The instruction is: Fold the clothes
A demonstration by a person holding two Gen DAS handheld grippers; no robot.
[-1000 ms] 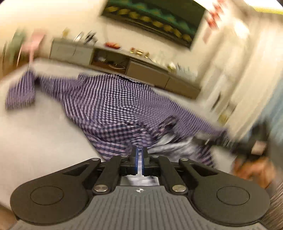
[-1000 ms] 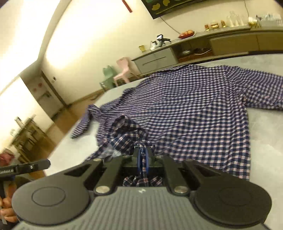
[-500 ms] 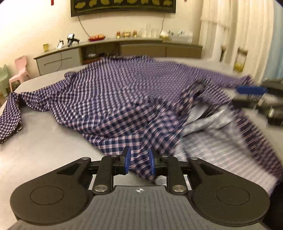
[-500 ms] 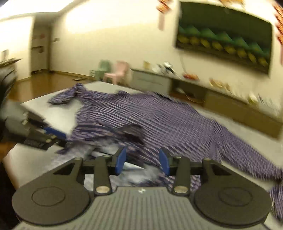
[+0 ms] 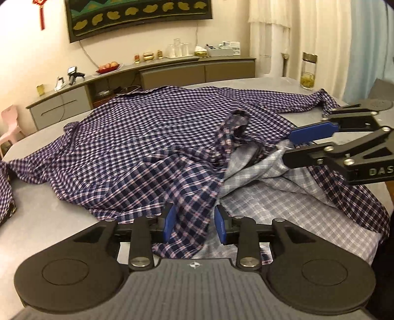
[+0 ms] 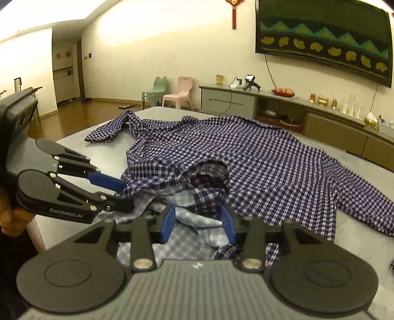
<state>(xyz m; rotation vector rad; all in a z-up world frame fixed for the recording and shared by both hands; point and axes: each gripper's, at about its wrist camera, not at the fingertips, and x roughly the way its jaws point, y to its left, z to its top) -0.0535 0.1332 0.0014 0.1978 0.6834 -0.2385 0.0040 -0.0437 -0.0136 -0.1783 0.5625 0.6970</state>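
Right wrist view: left gripper (image 6: 124, 197) reads "GenRobot.AI"; both it and right gripper (image 6: 198, 224) stand apart over checked shirt (image 6: 258, 160).

You've got cream walls and a warm ceiling glow at upper left in the right view. A dark wall panel (image 6: 322, 41) with green peaks hangs top right, a red knot ornament (image 6: 234, 9) beside it. A low grey sideboard (image 6: 283, 105) runs beneath. Pink chair (image 6: 181, 92) and green chair (image 6: 155, 91) stand mid-frame on wood floor (image 6: 73, 115). Cream curtains (image 5: 312, 37) fill the left view's upper right.
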